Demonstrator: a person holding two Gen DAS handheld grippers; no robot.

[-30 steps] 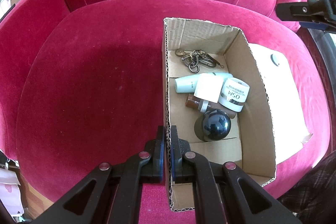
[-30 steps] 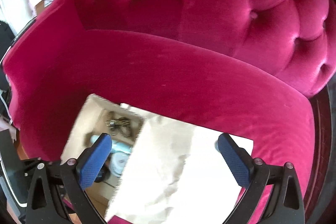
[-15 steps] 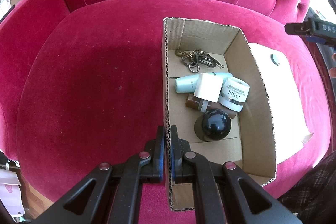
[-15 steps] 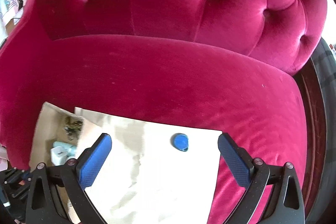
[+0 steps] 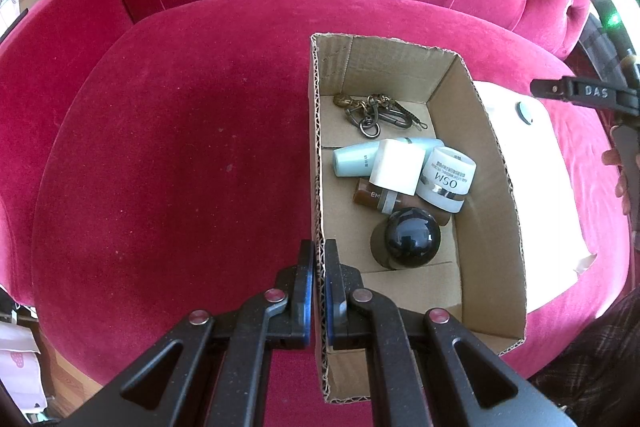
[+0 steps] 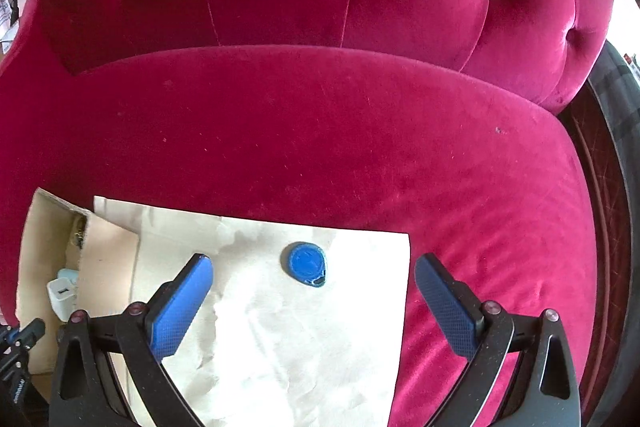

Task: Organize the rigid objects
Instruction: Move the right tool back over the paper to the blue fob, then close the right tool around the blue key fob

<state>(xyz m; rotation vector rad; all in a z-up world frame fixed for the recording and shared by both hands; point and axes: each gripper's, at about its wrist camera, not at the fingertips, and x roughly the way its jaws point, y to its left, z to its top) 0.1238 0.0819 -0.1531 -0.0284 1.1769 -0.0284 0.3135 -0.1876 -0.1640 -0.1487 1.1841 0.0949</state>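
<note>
- Red velvet tufted sofa [image 6: 320, 131] is the work surface; soft and giving, with bright room clutter only at the frame edges.
- White paper sheet [image 6: 288, 339] lies on the cushion, touching the cardboard box [image 5: 496, 187].
- Left gripper [image 5: 318, 291]: pressed together, pinching the box's near wall. Good anchor; hold steady.
- Right gripper [image 6: 312, 299]: spread wide above the paper.
- Blue key fob [image 6: 306, 264] lies flat between its fingers. Judgement: descend square, pinch its edges without snagging paper, then box it.

"OSM" on white jar [image 5: 448, 181], "DAS" on right gripper [image 5: 592, 93]
</note>
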